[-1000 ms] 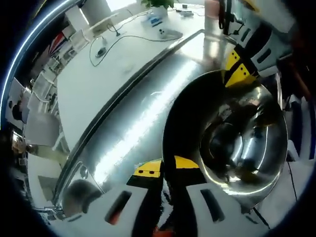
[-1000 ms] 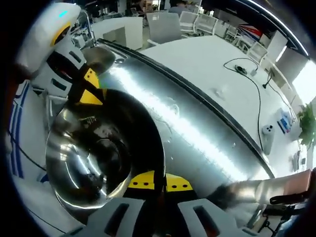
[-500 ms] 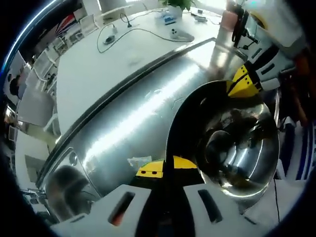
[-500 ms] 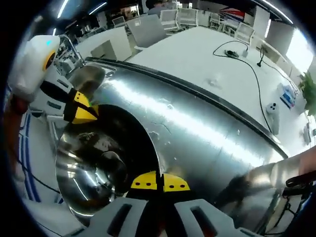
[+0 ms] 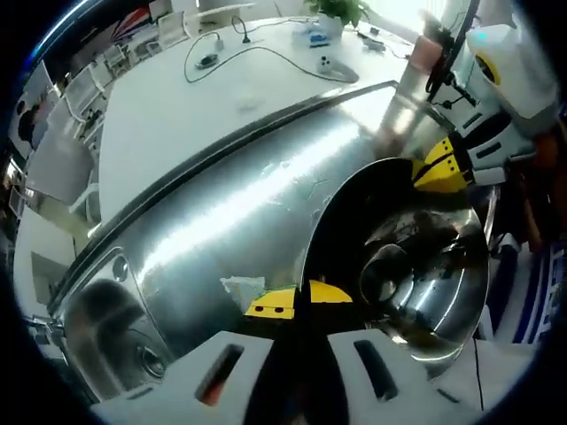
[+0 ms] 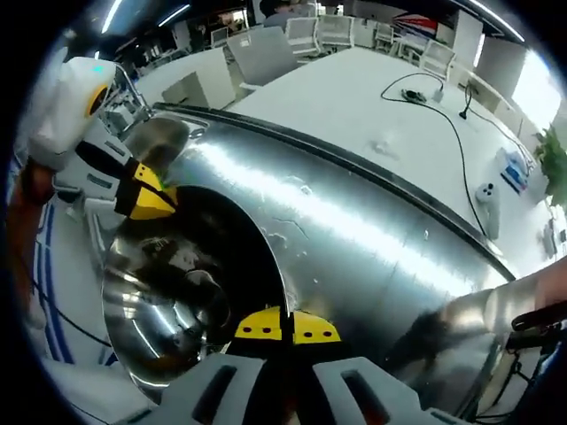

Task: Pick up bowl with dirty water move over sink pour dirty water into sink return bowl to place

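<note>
A steel bowl (image 5: 416, 266) is held tilted over the stainless sink (image 5: 266, 195), its rim pinched on opposite sides by the left tool (image 5: 297, 301) and the right tool (image 6: 285, 326). A white bench (image 6: 372, 106) with cables lies beyond.

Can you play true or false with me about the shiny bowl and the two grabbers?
1. Both grippers hold the metal bowl by its rim. True: the left gripper and the right gripper pinch opposite sides.
2. The bowl is made of blue plastic. False: it is shiny steel.
3. A black cable lies on the white table. True.
4. The bowl sits inside the sink basin. False: it is held apart from the basin.
</note>
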Tool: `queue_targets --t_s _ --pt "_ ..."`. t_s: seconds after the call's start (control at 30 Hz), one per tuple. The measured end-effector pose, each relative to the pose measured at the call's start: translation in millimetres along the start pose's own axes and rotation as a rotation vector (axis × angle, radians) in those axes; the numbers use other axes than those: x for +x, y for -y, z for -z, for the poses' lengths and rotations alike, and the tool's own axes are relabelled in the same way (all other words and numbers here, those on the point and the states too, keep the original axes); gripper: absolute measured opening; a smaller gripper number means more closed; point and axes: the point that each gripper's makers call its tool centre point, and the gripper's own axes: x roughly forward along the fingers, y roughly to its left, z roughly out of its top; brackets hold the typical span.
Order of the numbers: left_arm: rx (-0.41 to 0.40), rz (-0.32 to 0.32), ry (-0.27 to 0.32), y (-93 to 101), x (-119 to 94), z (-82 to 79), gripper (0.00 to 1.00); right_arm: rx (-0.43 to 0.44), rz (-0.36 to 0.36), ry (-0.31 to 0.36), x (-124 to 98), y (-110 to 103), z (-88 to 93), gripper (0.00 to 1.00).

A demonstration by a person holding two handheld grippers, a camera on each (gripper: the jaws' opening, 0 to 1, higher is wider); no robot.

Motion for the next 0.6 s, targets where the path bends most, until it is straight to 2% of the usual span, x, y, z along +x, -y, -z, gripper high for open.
queue_targets --t_s 0.2,0.27,0.37,0.5,0.6 --pt "-0.016 0.005 -0.001 0.4 -3.8 3.1 0.0 0.004 0.009 0.013 -5.9 -2.7 -2.3 0.0" --pt "-0.012 0.005 0.0 1.4 -5.9 4.6 0.0 -0.029 0.005 -0.001 -8.6 -5.6 -0.7 0.0" --pt "-0.001 0.003 0.003 1.6 -9.0 6.8 0.0 -0.034 0.009 0.002 -11.7 -7.2 -5.2 0.0" --pt "-0.031 0.019 0.017 -1.3 -16.1 8.1 0.0 -0.059 0.023 0.006 -15.7 -9.6 -11.5 0.0" --pt "-0.028 0.004 0.02 -3.1 -21.3 8.4 0.0 -0.08 0.042 0.006 -20.5 -13.4 -17.5 0.0"
